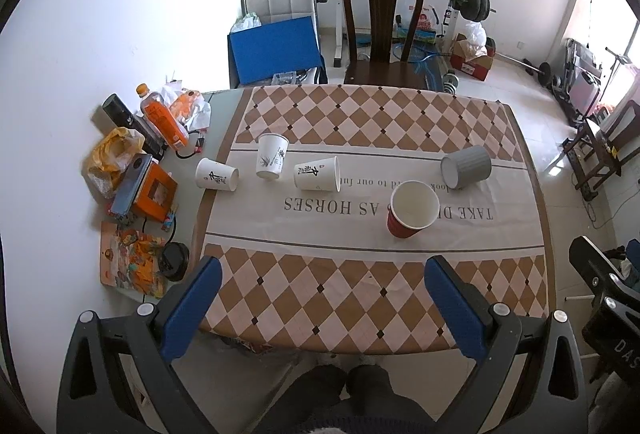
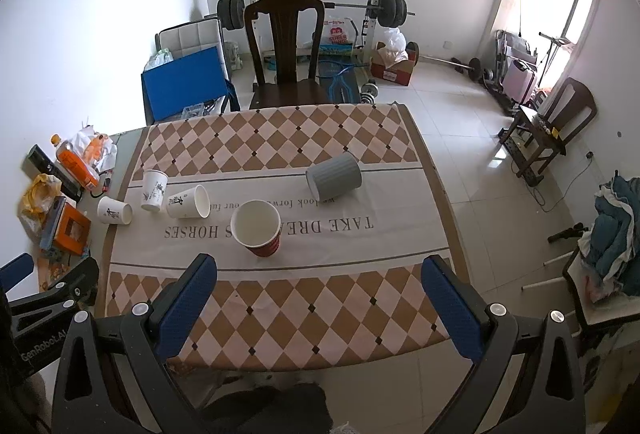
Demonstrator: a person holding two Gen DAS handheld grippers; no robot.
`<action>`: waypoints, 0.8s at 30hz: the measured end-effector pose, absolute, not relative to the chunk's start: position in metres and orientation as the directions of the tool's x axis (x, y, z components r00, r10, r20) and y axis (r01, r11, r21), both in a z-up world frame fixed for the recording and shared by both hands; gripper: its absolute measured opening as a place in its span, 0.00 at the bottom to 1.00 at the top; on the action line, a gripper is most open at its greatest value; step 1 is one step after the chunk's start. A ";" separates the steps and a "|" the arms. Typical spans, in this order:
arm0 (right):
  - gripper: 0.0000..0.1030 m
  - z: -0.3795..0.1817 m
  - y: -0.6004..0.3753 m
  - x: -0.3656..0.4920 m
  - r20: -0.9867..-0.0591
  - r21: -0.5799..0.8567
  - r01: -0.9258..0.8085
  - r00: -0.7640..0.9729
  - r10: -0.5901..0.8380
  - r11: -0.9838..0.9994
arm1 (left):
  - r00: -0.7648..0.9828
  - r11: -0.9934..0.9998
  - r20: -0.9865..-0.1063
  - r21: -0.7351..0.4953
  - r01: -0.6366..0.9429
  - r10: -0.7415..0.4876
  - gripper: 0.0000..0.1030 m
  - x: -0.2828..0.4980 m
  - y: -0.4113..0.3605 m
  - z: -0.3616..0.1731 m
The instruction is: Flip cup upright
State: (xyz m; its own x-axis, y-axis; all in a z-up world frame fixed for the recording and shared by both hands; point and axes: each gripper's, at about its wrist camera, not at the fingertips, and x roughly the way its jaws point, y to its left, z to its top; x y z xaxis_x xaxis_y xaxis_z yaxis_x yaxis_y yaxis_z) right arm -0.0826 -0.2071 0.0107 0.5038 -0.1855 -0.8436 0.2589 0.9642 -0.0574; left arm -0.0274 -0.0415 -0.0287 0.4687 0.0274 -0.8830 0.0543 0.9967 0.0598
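Two wide claws (image 1: 322,292) (image 2: 320,288) over near tablecloth (image 2: 304,318) edge, w/ nothing between.

- Near edge of table (image 1: 320,294): bare cloth, open approach.
- Mid-table blockers: red cup (image 1: 412,209), grey cup (image 1: 466,166), three white paper cups (image 1: 316,173).
- Left edge: clutter (image 1: 140,169).

Left claw (image 1: 322,284) jaws spread wide, holding nothing. Right claw (image 2: 320,284) same, wide apart, empty, hovering level.
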 end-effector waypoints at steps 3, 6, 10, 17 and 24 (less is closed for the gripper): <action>1.00 0.011 -0.207 -0.086 -0.843 -0.055 0.262 0.505 -0.185 0.964 | 0.468 0.997 -0.883 0.060 0.056 0.027 1.00 -0.027 -0.042 -0.028; 1.00 0.012 -0.208 -0.088 -0.844 -0.040 0.261 0.508 -0.172 0.965 | 0.468 0.997 -0.883 0.059 0.054 0.027 1.00 -0.027 -0.044 -0.028; 1.00 0.013 -0.207 -0.091 -0.842 -0.039 0.264 0.511 -0.174 0.964 | 0.477 0.996 -0.879 0.067 0.060 0.030 1.00 -0.026 -0.046 -0.021; 1.00 0.014 -0.207 -0.090 -0.840 -0.050 0.268 0.510 -0.186 0.962 | 0.479 0.996 -0.877 0.066 0.062 0.028 1.00 -0.025 -0.047 -0.017; 1.00 0.014 -0.208 -0.089 -0.838 -0.052 0.270 0.511 -0.189 0.961 | 0.481 0.996 -0.876 0.064 0.068 0.023 1.00 -0.025 -0.048 -0.015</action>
State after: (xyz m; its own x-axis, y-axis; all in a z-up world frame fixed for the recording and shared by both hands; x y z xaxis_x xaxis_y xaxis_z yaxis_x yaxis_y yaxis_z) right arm -0.0887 -0.2078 0.0141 0.5112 -0.1889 -0.8385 0.2700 0.9615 -0.0520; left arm -0.0249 -0.0475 -0.0146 0.4812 0.0233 -0.8763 0.0675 0.9957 0.0636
